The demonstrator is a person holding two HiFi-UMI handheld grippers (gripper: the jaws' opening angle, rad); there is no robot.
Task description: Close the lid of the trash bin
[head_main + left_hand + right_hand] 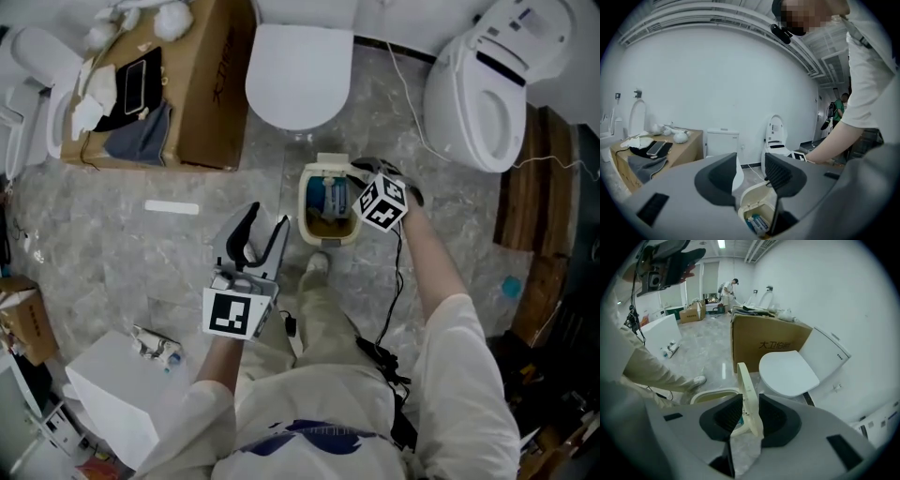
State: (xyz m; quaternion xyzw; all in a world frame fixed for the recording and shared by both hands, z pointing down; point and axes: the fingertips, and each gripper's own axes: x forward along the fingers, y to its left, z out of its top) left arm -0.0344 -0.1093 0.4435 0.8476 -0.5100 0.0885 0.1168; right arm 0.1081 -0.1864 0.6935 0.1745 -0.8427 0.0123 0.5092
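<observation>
Right gripper view: the right tongs (pixel 750 412) are nipped on the upright lid (pixel 746 390), a thin cream plastic panel hinged to the small rounded trash bin (pixel 711 394), which sits on the glossy grey marbled floor (pixel 703 352). The left tongs (pixel 751 172) gape, empty.

From the head view's centre, a brown cardboard box (pixel 202 84) sits at eleven o'clock, bearing a dark phone (pixel 134 84) and a grey cloth (pixel 141 139). A closed white toilet (pixel 300 70) stands at twelve, another toilet (pixel 487 94) at two, a white box (pixel 108 398) at seven
</observation>
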